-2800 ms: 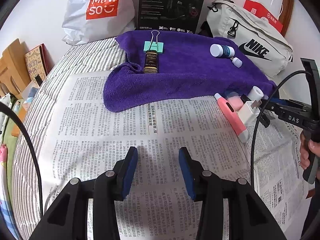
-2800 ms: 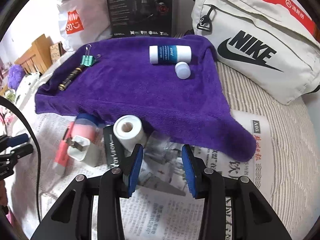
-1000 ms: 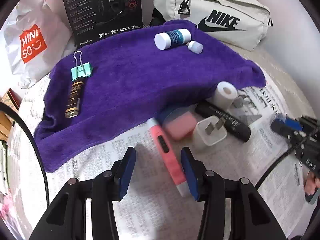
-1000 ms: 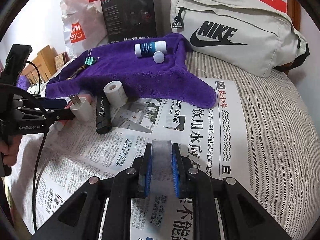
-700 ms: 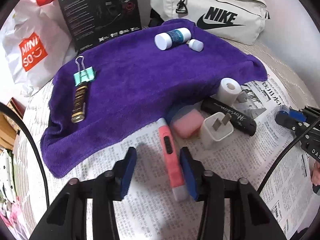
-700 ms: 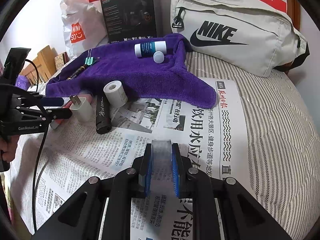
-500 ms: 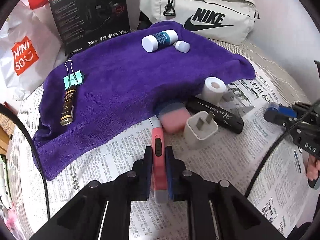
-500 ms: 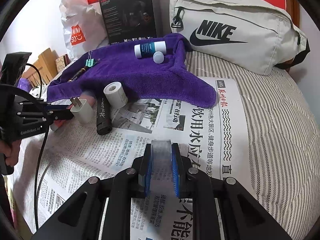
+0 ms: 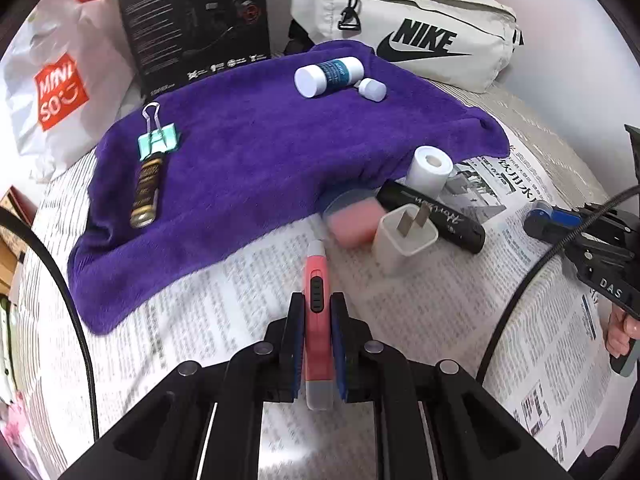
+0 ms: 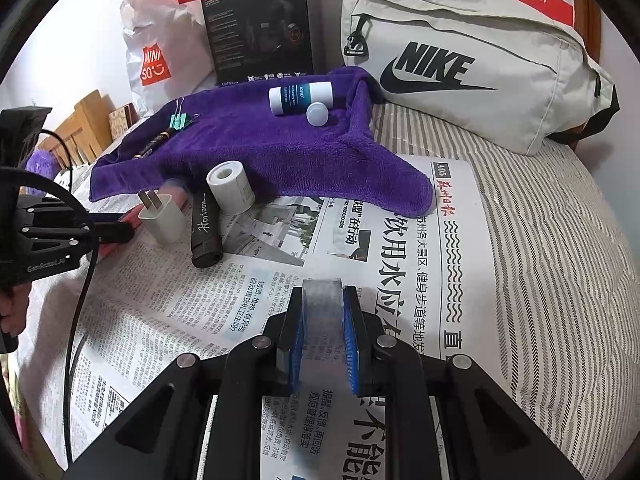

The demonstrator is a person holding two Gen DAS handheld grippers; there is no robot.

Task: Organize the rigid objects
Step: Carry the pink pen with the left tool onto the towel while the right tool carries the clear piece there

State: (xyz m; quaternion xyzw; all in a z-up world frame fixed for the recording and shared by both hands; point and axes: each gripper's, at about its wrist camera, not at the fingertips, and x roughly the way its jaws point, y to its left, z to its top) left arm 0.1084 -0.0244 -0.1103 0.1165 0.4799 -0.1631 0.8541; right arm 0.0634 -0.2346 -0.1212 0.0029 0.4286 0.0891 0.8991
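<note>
The left gripper (image 9: 318, 340) clamps a pink utility knife (image 9: 317, 308), its rear hidden. The right gripper (image 10: 323, 336) pinches a translucent tape roll (image 10: 322, 312), lower half hidden between pads.

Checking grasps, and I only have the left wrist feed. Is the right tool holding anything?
Observer: Yes. The right tool is shut on a translucent grey piece, possibly a tape roll.
Operator: Where is it?
Observer: Over the newspaper, in front of the purple towel.
Operator: Anything close to it?
Observer: The nearest thing is the black tube, well apart from it on the left.
</note>
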